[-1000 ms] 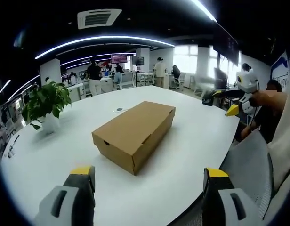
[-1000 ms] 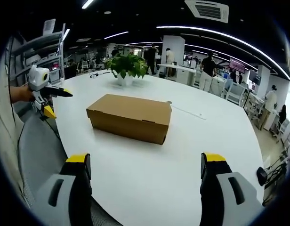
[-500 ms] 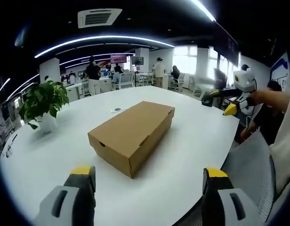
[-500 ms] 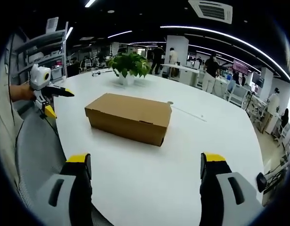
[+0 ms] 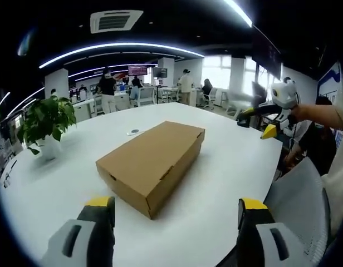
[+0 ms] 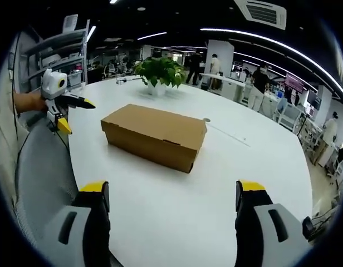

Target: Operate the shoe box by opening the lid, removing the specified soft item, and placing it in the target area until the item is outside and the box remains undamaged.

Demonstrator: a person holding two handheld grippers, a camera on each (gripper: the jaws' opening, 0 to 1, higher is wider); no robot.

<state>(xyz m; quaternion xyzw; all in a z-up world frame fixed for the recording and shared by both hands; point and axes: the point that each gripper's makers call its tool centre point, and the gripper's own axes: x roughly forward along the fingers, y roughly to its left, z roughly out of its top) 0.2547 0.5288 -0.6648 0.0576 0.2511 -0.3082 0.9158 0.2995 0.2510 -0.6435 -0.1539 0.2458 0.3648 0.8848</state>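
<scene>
Closed box [image 5: 151, 164] sitting on the white table [image 5: 227, 167], untouched by both your grippers.

The box is lying flat with its lid down, a potted plant [image 5: 44, 123] standing well behind it. You are holding your left gripper [image 5: 171, 214] short of the box, jaws spread wide and gripping nothing. You are holding your right gripper [image 6: 171, 197] short of the box too, jaws wide and bare.

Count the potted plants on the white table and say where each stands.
1. The potted plant stands on the table beyond the closed shoe box, near the far edge.
</scene>
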